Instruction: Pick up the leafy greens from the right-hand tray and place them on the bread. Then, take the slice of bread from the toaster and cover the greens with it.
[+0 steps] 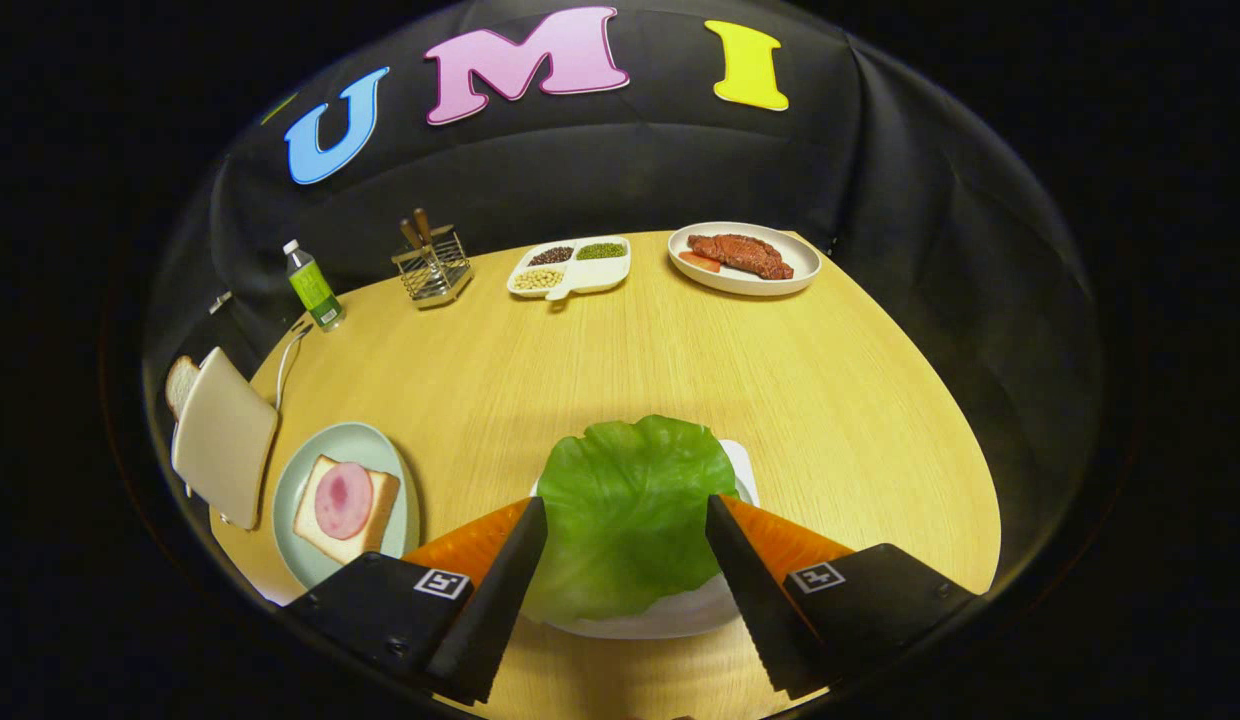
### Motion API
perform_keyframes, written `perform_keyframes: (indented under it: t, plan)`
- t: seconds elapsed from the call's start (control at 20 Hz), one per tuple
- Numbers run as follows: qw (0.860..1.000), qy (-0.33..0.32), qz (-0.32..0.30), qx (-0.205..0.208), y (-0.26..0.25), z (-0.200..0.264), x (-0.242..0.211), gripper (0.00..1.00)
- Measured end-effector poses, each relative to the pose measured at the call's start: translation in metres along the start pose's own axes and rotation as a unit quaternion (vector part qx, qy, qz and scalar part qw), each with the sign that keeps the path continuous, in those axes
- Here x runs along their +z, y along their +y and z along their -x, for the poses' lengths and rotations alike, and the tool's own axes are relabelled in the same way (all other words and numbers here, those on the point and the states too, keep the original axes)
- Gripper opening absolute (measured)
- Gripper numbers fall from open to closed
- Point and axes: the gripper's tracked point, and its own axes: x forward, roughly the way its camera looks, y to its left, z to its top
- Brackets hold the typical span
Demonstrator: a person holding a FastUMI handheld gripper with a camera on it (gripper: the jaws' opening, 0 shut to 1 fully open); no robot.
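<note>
Lettuce leaf (625,515), green and crinkled, lies on a white tray (744,466) on the wooden table (600,350), covering most of the tray so just a rim strip shows beyond it and a pale edge shows below it. The gripper (626,522) hangs over the leaf with its fingers spread wide apart, one finger (505,570) over the leaf's left side and the other over its right side, leaf showing in the gap between them; whether the tips touch the leaf cannot be told. Nothing is clamped. To the left of the fingers sits a pale green plate (375,445) with a bread slice (380,505) on it, a round pink ham slice (342,500) on top of the bread. Further left, at the table edge, stands a cream toaster (223,435) with a second bread slice (180,384) sticking out of its top. A white cable (285,365) runs from behind the toaster toward a green bottle (312,285) with a white cap. Beyond the fingers, at the far side of the table: a wire utensil holder (435,268) with wooden handles standing in it, then a white divided dish (570,268) holding dark, green and pale beans or grains in separate compartments, then a white oval plate (780,280) with a red-brown piece of meat (742,254) on it. These far items sit well apart from the lettuce tray, with bare tabletop between.
</note>
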Motion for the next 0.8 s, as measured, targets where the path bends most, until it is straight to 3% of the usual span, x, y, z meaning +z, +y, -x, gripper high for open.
perform_keyframes:
  t: [0.65, 0.75, 0.8]
  plan:
    - [0.999, 0.016, 0.039, -0.009, -0.006, -0.019, -0.017, 0.94]
    - [0.999, 0.018, 0.041, -0.003, -0.002, -0.018, -0.016, 0.89]
    - [0.999, 0.018, 0.043, -0.003, 0.0, -0.019, -0.018, 0.74]
